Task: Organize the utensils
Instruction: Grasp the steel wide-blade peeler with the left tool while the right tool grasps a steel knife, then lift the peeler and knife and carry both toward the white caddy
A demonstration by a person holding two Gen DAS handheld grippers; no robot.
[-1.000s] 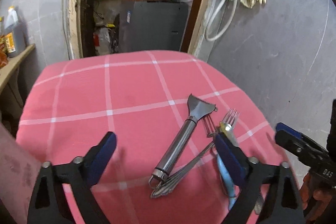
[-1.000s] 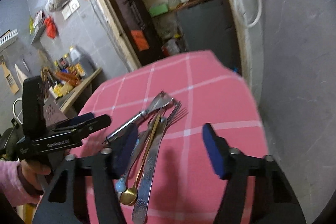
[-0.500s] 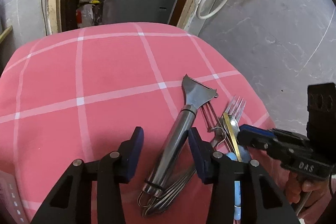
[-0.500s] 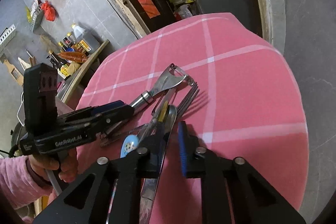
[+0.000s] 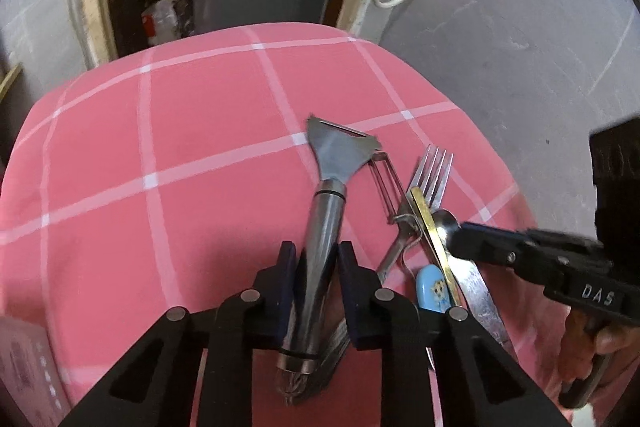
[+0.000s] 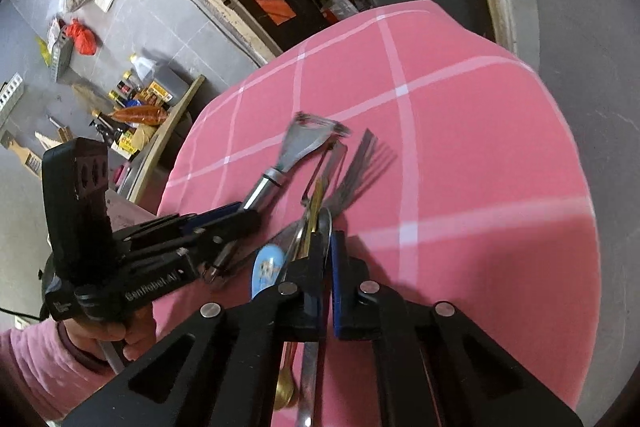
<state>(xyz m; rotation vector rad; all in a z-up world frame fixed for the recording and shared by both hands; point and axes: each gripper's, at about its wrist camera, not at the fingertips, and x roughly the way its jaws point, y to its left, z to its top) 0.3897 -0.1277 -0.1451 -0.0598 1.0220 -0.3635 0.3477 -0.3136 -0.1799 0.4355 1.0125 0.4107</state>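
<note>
The left gripper (image 5: pixel 318 259) is closing, its pads against the steel peeler handle (image 5: pixel 322 227). The right gripper (image 6: pixel 326 247) is clamped on a thin spoon (image 6: pixel 325 223) within the utensil pile on the pink checked cloth (image 5: pixel 180 131).

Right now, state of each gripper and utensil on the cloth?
left gripper: jaws closing, round-handled peeler between them
right gripper: shut on a thin utensil in the pile; cannot tell which
round-handled peeler: lying flat, blade end away from the camera
fork: flat, tines pointing away, in the pile
blue-handled utensil: flat, partly under the others
pink checked cloth: spread smooth
</note>
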